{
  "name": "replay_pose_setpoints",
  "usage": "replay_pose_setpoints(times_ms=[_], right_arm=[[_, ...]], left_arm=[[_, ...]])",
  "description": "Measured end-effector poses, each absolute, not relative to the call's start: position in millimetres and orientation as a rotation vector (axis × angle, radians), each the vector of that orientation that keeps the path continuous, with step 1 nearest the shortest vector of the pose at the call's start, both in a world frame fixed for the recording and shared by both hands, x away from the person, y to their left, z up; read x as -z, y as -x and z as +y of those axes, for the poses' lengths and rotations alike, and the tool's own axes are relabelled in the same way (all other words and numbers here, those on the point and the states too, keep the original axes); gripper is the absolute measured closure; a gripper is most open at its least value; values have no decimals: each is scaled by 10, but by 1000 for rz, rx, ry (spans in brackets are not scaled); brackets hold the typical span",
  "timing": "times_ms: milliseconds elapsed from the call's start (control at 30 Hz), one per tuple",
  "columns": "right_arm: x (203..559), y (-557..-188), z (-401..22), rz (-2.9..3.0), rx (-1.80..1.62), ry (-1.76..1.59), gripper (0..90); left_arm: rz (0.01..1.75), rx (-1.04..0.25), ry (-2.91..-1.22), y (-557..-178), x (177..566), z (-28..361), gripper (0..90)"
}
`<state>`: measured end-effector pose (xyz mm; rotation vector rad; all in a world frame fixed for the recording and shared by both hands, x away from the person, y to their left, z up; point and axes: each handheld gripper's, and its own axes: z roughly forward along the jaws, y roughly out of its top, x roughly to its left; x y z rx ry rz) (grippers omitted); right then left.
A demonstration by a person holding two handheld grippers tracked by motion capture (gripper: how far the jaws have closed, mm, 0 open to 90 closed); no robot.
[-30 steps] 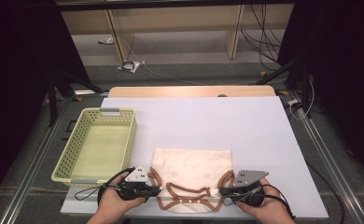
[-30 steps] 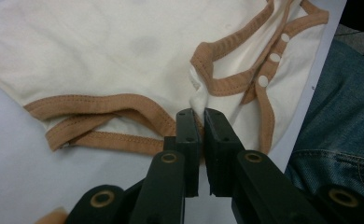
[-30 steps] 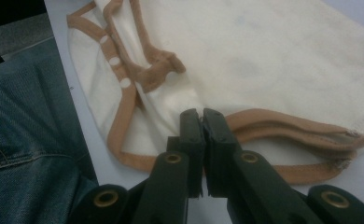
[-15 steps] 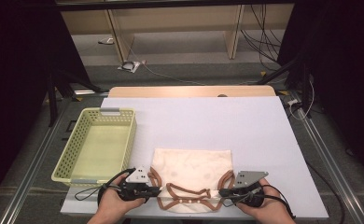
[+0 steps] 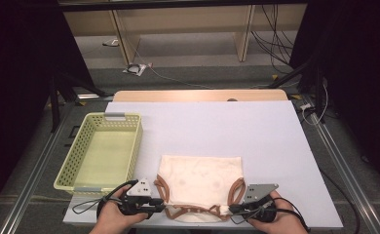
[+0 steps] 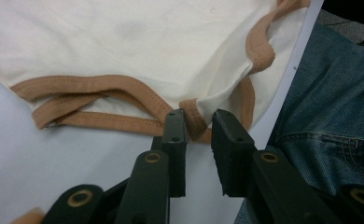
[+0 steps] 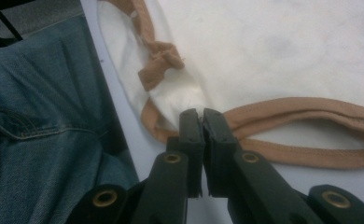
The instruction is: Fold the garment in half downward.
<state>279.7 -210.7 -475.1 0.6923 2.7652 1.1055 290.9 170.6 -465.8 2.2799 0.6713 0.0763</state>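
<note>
At the near hem of the cream, brown-trimmed cloth garment (image 5: 200,183), the left gripper (image 6: 199,125) had just parted its jaws, releasing the trim; the right gripper (image 7: 202,122) was clamped on the fabric, so the release was half done.

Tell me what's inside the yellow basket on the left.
The basket looks empty: its pale floor shows bare in the high view. The strip just behind its near wall is hidden.

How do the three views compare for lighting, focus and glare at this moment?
High view: even light on the white table, dark surroundings, no glare, the cream garment soft in detail. Left gripper view: trim stitching crisp, the left tongs near the lens slightly soft, little shadow. Right gripper view: fabric sharp at the right tongs, the jeans dimmer at the side.
</note>
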Motion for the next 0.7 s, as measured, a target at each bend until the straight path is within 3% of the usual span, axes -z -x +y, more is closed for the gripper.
replay_pose_setpoints(times_ms=[300, 700], right_arm=[[4695, -2723, -2194, 2736, -1130, -704, 831], [4638, -2872, -2160, 2617, -1170, -849, 793]], left_arm=[[749, -115, -2155, -2965, 4516, 1838, 704], [740, -170, -2210, -2978, 4624, 1576, 748]])
